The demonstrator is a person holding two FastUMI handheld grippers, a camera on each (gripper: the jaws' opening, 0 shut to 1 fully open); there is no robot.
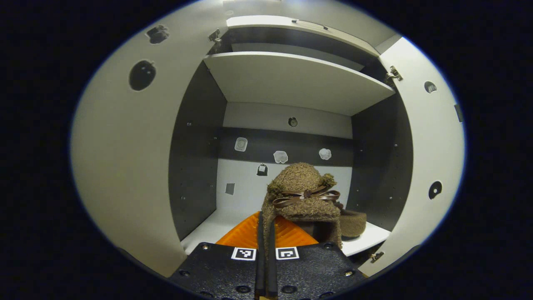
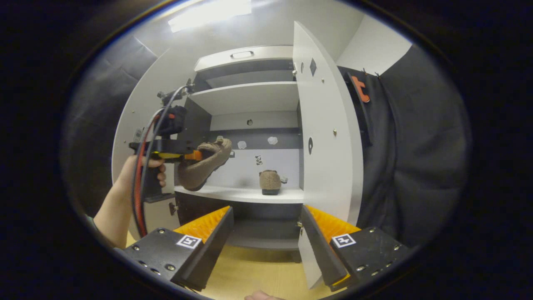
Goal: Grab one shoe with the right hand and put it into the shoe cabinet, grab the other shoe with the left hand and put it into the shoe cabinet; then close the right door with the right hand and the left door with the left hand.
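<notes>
Left gripper view: the left gripper [image 1: 266, 233] has its fingers drawn together, clamped on a fuzzy brown slipper [image 1: 303, 196] with a thin brown bow across the top; the slipper hangs toe-forward in front of the open shoe cabinet [image 1: 200, 141], above the front edge of the lower shelf [image 1: 208, 231]. Behind it, a second brown slipper [image 1: 353, 223] rests on that shelf toward its right end, partly hidden by the held one. Upper shelf [image 1: 300, 79] overhead; small stickers on the back panel [image 1: 287, 118]. Left door [image 1: 120, 166] and right door [image 1: 433, 158] both stand swung open. Right gripper view: the right gripper [image 2: 266, 233] is spread wide with nothing between its fingers, held low in front of the cabinet, over a wood-toned floor [image 2: 258, 275]. Farther off, the left gripper [image 2: 195, 155] appears in a hand [image 2: 145, 171], cables trailing from it, carrying the held slipper [image 2: 206, 162] tilted, toe up, at the left side of the cabinet opening, just above the lower shelf's [image 2: 241, 193] left end. The other slipper [image 2: 270, 181] sits upright on the shelf, toward its right end, near the edge of the open right door [image 2: 325, 137]. The two slippers are well apart in this view. Black cloth wall [image 2: 416, 158] to the right of the cabinet.
</notes>
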